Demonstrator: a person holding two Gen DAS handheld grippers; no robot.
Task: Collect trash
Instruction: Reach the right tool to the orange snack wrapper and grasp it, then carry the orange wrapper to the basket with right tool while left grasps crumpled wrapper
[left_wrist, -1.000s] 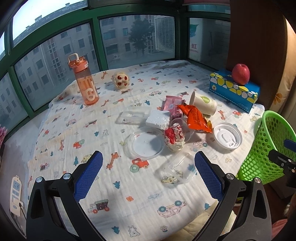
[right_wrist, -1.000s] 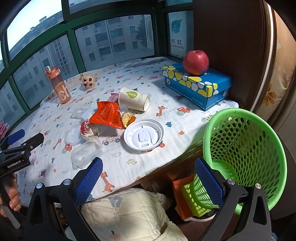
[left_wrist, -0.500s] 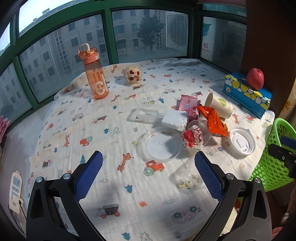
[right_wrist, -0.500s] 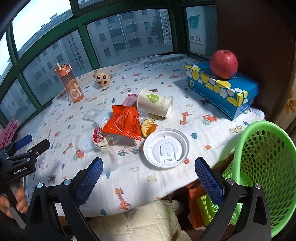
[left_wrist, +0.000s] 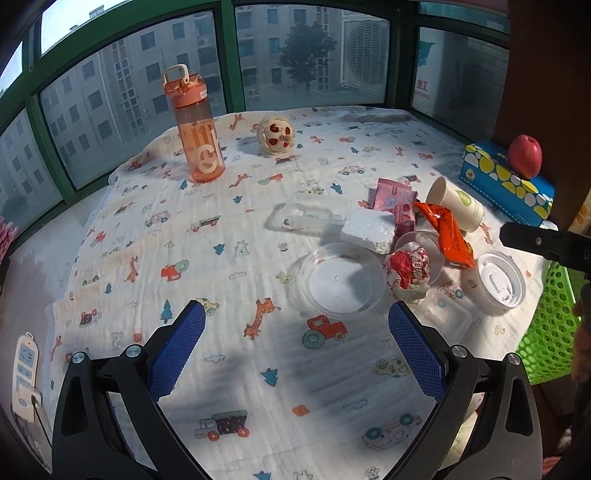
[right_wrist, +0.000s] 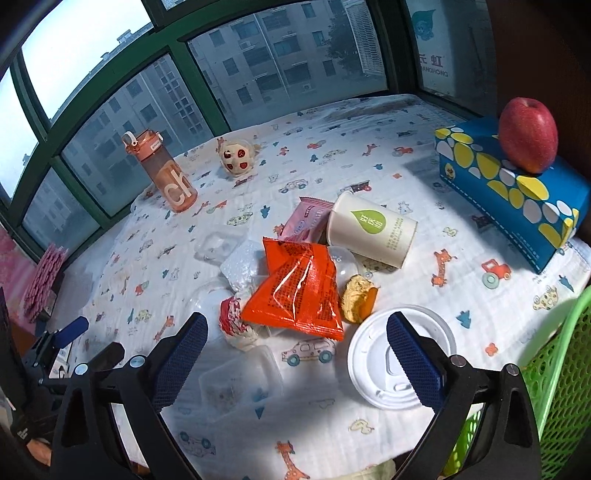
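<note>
Right gripper (right_wrist: 295, 345) nearer the trash heap on the desk (right_wrist: 369, 173), jaws spread wide though just narrowing, nothing between; orange snack wrapper (right_wrist: 297, 290) straight ahead, long axis slanting up-left, white lid (right_wrist: 373, 369) under right jaw; left gripper (left_wrist: 297, 345) equally spread, farther off.

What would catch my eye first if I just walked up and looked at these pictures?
Probably the bright orange snack wrapper on top of a heap of litter in the middle of the cartoon-print tablecloth, next to a tipped-over paper cup. Then the red apple perched on the blue tissue box at the right, and the green mesh basket at the table's near right edge.
</note>
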